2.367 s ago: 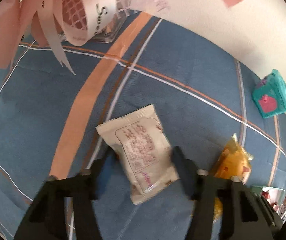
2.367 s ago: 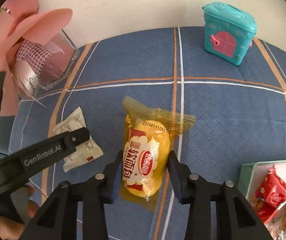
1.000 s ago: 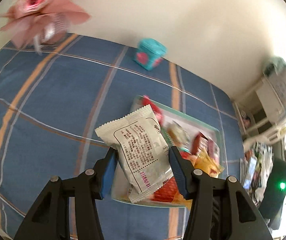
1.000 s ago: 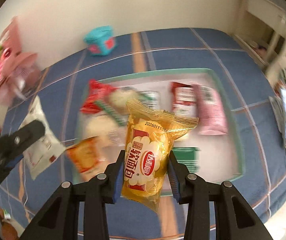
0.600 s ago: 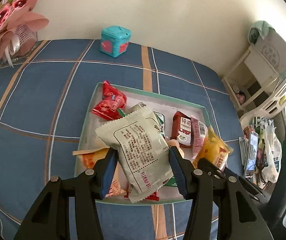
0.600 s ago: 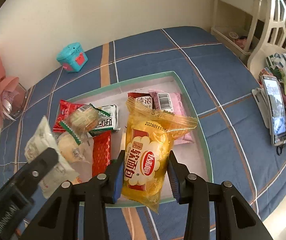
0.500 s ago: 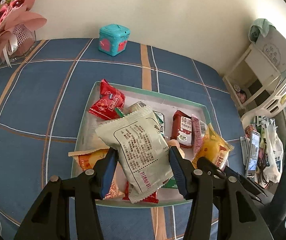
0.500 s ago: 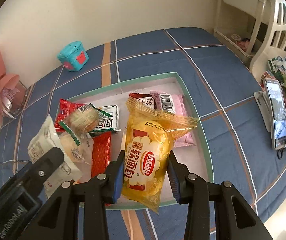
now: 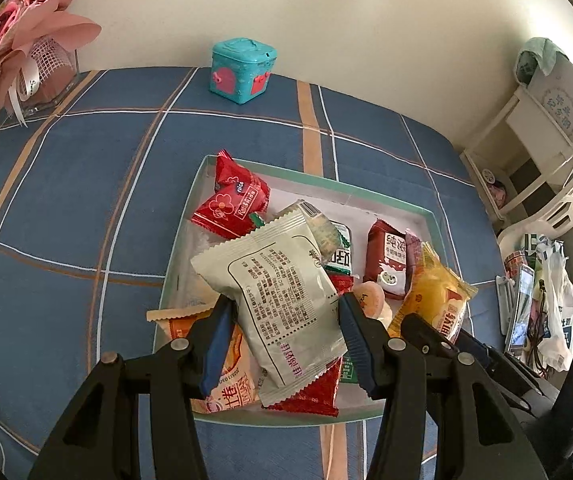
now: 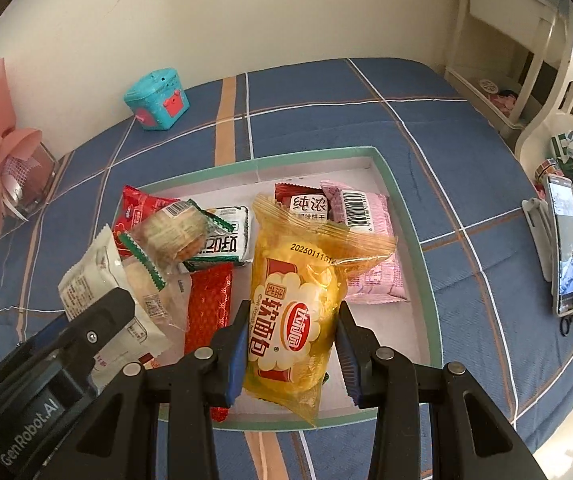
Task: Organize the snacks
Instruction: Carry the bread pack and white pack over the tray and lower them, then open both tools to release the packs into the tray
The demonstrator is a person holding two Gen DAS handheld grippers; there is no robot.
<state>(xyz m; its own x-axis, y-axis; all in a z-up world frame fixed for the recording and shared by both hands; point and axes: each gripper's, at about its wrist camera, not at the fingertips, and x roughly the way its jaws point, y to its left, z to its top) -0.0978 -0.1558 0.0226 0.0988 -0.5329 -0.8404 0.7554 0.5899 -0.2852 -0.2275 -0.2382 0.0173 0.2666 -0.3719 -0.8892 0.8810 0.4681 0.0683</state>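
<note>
Yellow packet (image 10: 292,312) clamped between right claw (image 10: 291,346) pads (upright).

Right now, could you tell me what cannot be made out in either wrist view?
- Left wrist: the white packet in the left tongs hides the tray snacks behind it.
- Right wrist: the yellow bread packet in the right tongs hides the tray floor behind it.
- The phone screen is too small to read.
</note>
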